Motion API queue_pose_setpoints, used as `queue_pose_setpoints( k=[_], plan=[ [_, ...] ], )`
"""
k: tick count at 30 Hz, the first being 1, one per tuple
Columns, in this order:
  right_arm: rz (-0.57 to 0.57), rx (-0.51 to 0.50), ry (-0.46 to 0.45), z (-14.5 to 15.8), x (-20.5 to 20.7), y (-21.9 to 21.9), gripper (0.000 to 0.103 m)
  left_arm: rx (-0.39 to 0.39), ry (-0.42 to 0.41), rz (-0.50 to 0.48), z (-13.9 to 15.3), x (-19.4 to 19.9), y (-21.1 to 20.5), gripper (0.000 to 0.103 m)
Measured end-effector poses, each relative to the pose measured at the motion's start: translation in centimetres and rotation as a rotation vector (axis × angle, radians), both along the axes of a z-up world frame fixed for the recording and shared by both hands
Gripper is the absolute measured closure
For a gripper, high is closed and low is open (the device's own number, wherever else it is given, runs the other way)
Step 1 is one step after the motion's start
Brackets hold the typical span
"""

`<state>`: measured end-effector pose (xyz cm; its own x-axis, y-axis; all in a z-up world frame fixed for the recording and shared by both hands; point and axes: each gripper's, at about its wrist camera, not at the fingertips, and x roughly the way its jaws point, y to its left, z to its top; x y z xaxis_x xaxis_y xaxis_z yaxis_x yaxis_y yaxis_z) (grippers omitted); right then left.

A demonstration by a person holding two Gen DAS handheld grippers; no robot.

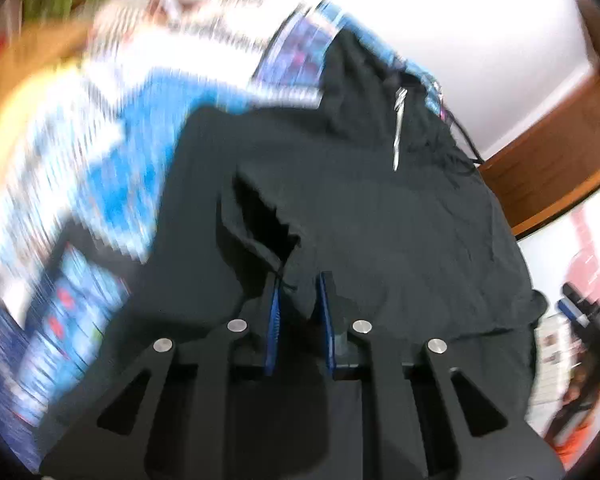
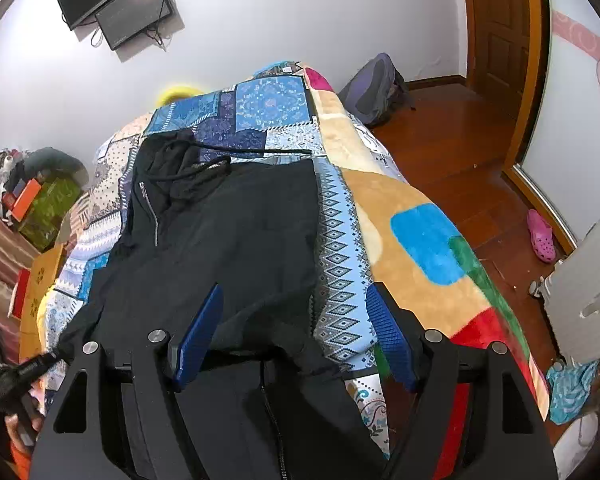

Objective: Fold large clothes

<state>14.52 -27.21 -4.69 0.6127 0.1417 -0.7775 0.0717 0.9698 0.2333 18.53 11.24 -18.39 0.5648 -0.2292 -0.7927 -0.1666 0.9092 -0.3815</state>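
Note:
A black zip hoodie lies on a bed with a patchwork blue cover; its hood and drawstrings point to the far end. In the left wrist view the hoodie fills the middle, with a sleeve cuff opening just ahead of the fingers. My left gripper is nearly closed, pinching black cloth of the hoodie by the cuff. My right gripper is open, its blue pads wide apart, over the hoodie's near right edge and the cover. The left wrist view is blurred by motion.
A plush multicoloured blanket hangs over the bed's right side. A backpack, a wooden door and a pink shoe stand on the wooden floor at right. Boxes and clutter lie left of the bed. Screens hang on the wall.

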Motion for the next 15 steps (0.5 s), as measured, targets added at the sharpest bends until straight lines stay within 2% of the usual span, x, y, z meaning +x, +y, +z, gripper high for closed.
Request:
queue_pose_setpoints(
  k=[1, 3, 6, 9, 12, 15],
  plan=[
    [0.0, 0.001, -0.004, 0.1, 0.1, -0.1, 0.032, 0.052, -0.045, -0.008, 1.6, 0.2, -0.4, 0.086],
    [0.001, 0.0, -0.015, 0.5, 0.0, -0.2, 0.032, 0.09, -0.11, -0.011, 3.9, 0.4, -0.4, 0.086],
    [0.004, -0.006, -0.031, 0.9, 0.1, -0.1, 0.032, 0.052, -0.217, -0.02, 8.0, 0.7, 0.8, 0.087],
    [0.013, -0.016, -0.033, 1.0, 0.2, 0.3, 0.032, 0.045, -0.279, -0.008, 10.6, 1.0, 1.8, 0.087],
    [0.028, -0.034, -0.018, 0.4, 0.4, 1.1, 0.032, 0.059, -0.304, 0.006, 11.6, 1.5, 2.8, 0.087],
    [0.049, -0.049, 0.012, -0.5, 0.8, 1.9, 0.032, 0.089, -0.269, 0.019, 10.2, 2.0, 3.3, 0.087]
  ],
)
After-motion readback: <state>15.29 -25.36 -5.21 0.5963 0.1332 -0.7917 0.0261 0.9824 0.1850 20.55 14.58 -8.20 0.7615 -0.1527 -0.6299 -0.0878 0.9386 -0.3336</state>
